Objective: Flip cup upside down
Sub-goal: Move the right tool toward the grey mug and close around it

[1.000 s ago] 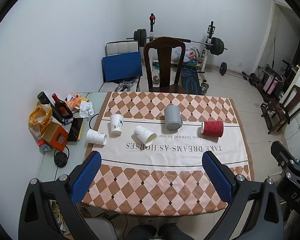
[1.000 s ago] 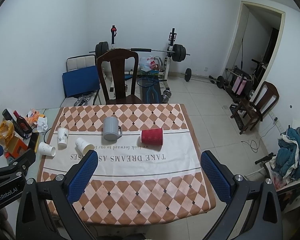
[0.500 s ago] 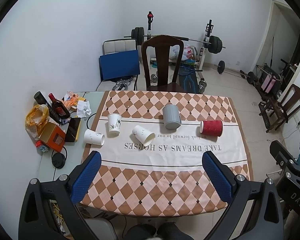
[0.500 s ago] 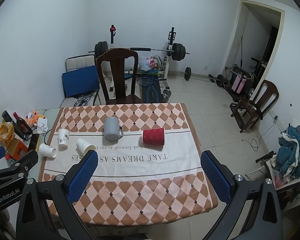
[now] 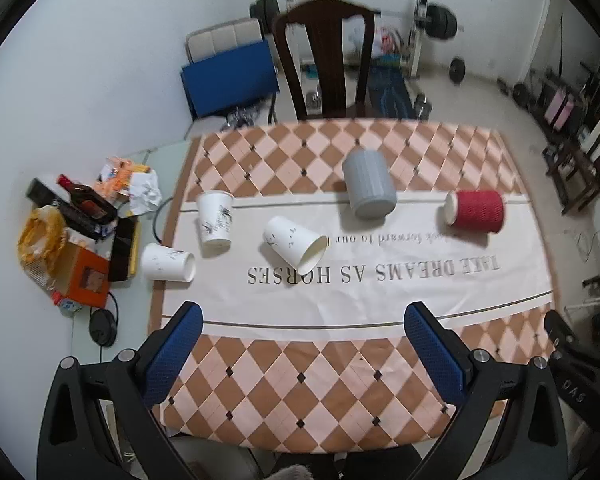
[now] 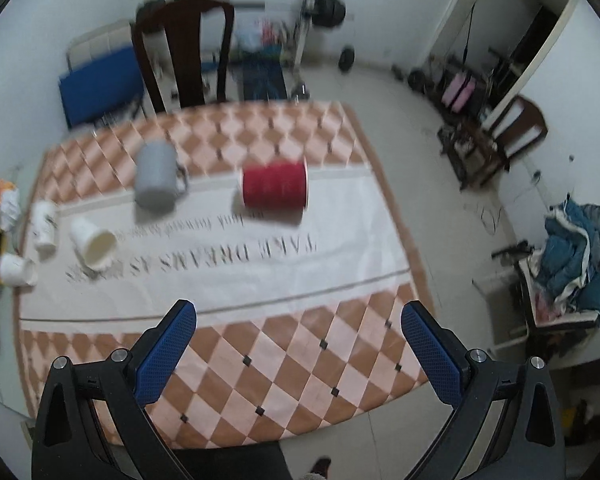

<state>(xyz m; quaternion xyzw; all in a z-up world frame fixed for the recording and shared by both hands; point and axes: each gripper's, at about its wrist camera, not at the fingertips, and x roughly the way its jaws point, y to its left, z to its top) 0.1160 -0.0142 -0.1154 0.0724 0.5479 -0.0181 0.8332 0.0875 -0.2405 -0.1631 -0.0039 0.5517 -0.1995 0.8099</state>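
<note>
Checkered brown-and-pink tablecloth (image 5: 340, 380) with a white lettered band noted across the table, dark wooden chair (image 5: 328, 56) at the far edge, weight bench and barbell plates behind.

Left gripper (image 5: 300, 340) at lower centre of the left wrist view, blue-padded fingers (image 5: 172, 356) spread wide, nothing between them. Right gripper (image 6: 300, 340) at lower centre of the right wrist view, likewise released and empty; that view motion-blurred.

Five cups recorded on the white band, all well above and apart from both tongs:
- Red ribbed paper cup (image 5: 475, 211) lying on its side at right of centre, also seen above the gap of the right gripper (image 6: 274, 191).
- Grey mug (image 5: 369, 188) standing mouth-down near upper centre, handle visible in the right wrist view (image 6: 156, 182).
- White paper cup (image 5: 294, 243) lying on its side, mouth toward lower right, above the left tongs.
- Upright white paper cup (image 5: 215, 223) left of it, mouth uppermost.
- Leftmost white paper cup (image 5: 167, 267) on its side at the cloth's left edge.

Clutter at left frame edge off the cloth: bottle (image 5: 86, 200), orange box (image 5: 86, 280), crumpled paper.
</note>
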